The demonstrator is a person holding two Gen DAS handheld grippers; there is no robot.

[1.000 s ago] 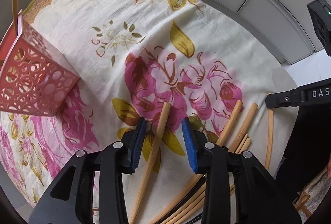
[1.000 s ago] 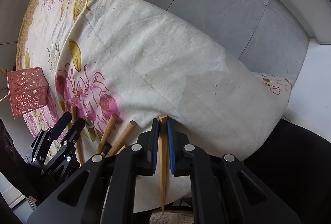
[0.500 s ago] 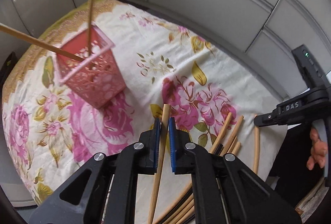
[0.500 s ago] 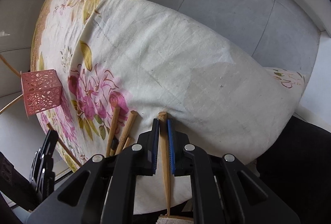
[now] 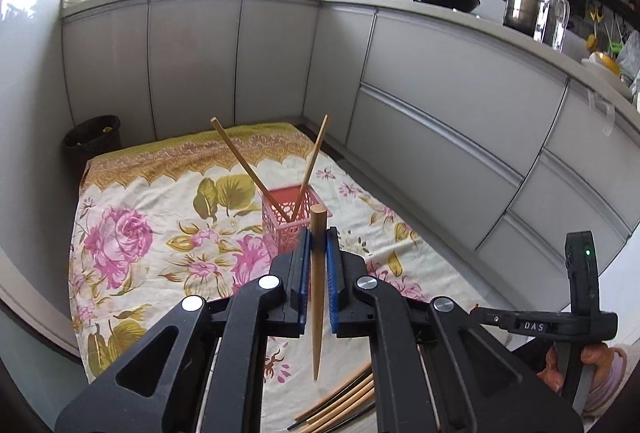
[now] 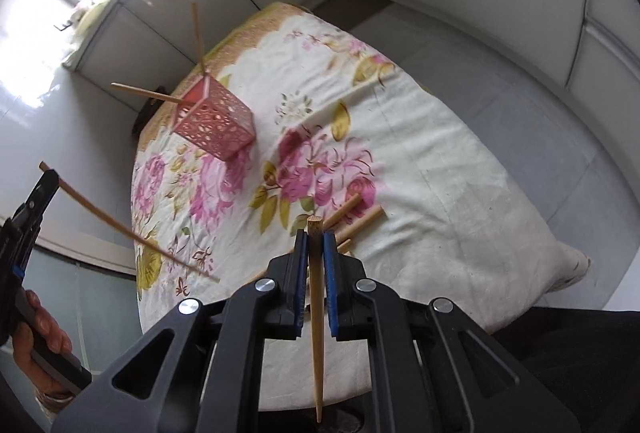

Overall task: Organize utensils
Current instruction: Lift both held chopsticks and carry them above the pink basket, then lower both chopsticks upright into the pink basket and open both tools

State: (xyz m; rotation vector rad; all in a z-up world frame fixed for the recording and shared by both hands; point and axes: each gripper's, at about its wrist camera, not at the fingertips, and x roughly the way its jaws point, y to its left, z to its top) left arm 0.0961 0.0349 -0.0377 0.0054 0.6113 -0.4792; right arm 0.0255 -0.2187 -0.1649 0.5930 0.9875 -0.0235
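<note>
The pink holder (image 5: 293, 217) stands straight ahead of the left gripper (image 5: 318, 265), already holding 2 chopsticks; both jaws are clamped shut on 1 chopstick (image 5: 317, 297) each (long axis along the fingers). The right gripper (image 6: 316, 269) sits farther off.

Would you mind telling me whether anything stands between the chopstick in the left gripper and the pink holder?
Nothing visible: only bare floral cloth separates the left gripper's chopstick from the pink holder; two chopsticks already lean inside.
</note>
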